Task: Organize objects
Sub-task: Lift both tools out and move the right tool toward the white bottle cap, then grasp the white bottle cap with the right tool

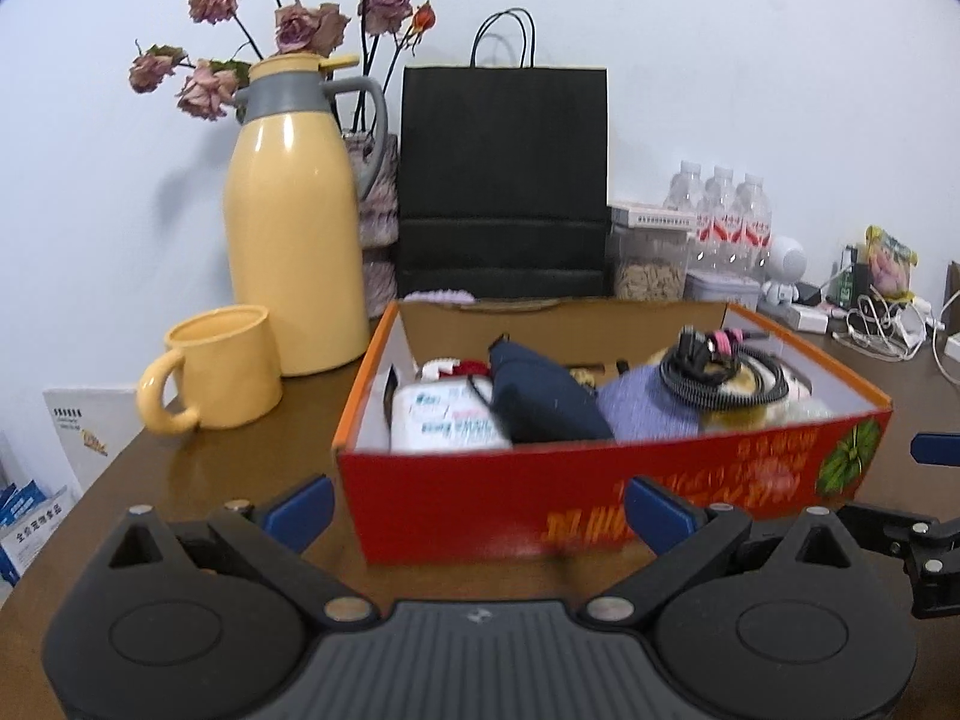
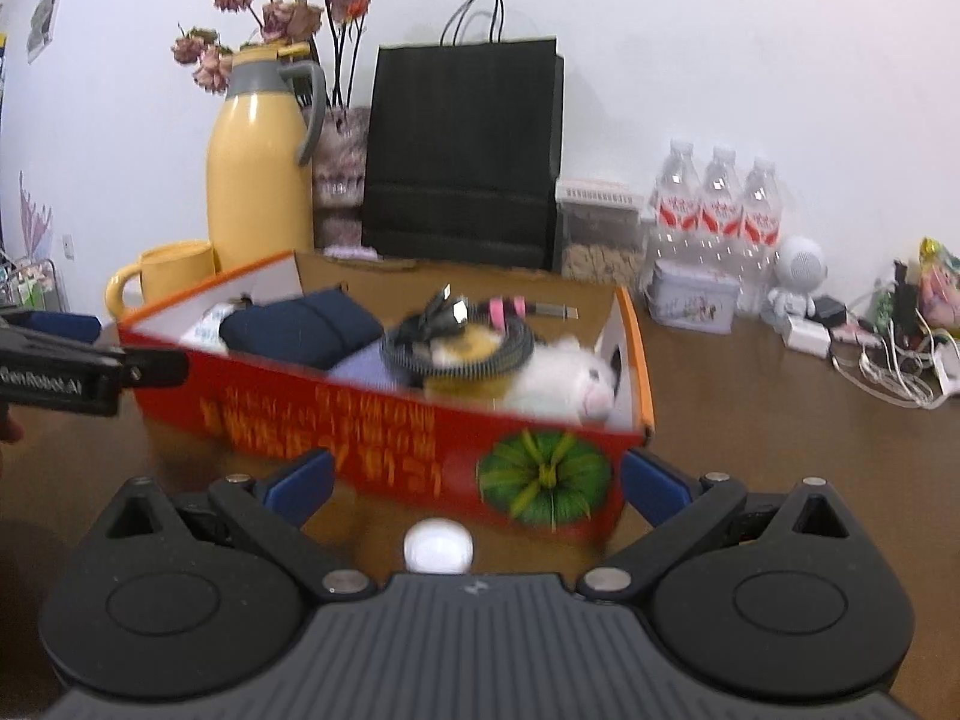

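Two grippers up, both spread wide and carrying nothing. My left gripper (image 1: 480, 507) sits low in front of the red box (image 1: 540, 480), its blue fingers (image 1: 303, 507) apart, the box's near wall just ahead between them. My right gripper (image 2: 477, 489) faces the box's right-hand corner, the one with the green pumpkin print (image 2: 543, 483), pads equally parted.

Between my right fingers, just under the box wall, there's a small white ball (image 2: 438, 546) on the brown table (image 2: 750, 432). I read that as the last loose piece to go in, though that is my guess.

Inside the box ahead: a navy pouch (image 1: 543, 396), a white packet (image 1: 447, 420), a lilac cloth (image 1: 645, 411), a coiled black cable (image 2: 459, 339) resting on top of a white plush toy (image 2: 558, 375). It's full.

Risks from here. The ball is round and close to the wall; if I close off-centre it may squirt out and roll off under the box edge or across the table. Dropping it onto the cable heap could let it bounce back out. And to my left, the yellow mug (image 1: 216, 369) and yellow thermos (image 1: 294, 228) stand near; a careless shove of the box could knock them.
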Tool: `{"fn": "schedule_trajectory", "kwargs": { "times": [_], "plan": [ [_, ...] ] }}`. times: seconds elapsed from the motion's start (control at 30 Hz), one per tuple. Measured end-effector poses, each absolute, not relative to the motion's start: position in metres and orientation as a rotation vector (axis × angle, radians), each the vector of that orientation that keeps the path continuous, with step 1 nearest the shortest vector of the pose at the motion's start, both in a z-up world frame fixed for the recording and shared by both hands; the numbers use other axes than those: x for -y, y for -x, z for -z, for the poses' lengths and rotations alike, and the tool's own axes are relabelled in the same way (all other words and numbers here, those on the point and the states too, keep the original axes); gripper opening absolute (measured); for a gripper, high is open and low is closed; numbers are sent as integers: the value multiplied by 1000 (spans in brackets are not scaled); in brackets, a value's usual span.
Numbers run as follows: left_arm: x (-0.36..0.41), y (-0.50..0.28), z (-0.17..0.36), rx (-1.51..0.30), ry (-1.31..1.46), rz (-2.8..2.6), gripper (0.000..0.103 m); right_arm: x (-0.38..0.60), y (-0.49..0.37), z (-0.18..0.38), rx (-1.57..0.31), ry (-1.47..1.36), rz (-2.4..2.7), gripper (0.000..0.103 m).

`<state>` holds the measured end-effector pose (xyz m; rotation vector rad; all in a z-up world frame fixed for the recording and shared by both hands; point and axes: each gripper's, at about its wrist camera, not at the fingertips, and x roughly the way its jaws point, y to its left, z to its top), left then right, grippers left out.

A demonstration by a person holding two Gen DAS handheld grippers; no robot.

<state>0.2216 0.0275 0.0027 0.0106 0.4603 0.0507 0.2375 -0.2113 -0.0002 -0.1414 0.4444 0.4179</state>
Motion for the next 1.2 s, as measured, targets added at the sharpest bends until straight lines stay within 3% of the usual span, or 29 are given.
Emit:
{"fn": "schedule_trajectory", "kwargs": {
  "times": [0.7,0.77,0.87,0.93,0.97,1.2],
  "plan": [
    [-26,-200,13,-548,-1,-78,103,205,-255,24,-687,86,-412,102],
    [-28,-200,13,-551,5,-73,103,200,-261,25,-684,95,-398,98],
    [-30,-201,12,-551,13,-77,103,191,-263,24,-662,118,-394,75],
    [-31,-202,12,-555,24,-76,103,190,-263,23,-645,114,-413,38],
    [-32,-202,13,-557,26,-76,103,190,-262,22,-637,113,-422,28],
    [-35,-201,12,-549,46,-93,103,192,-245,12,-524,113,-427,29]
  ]
}}
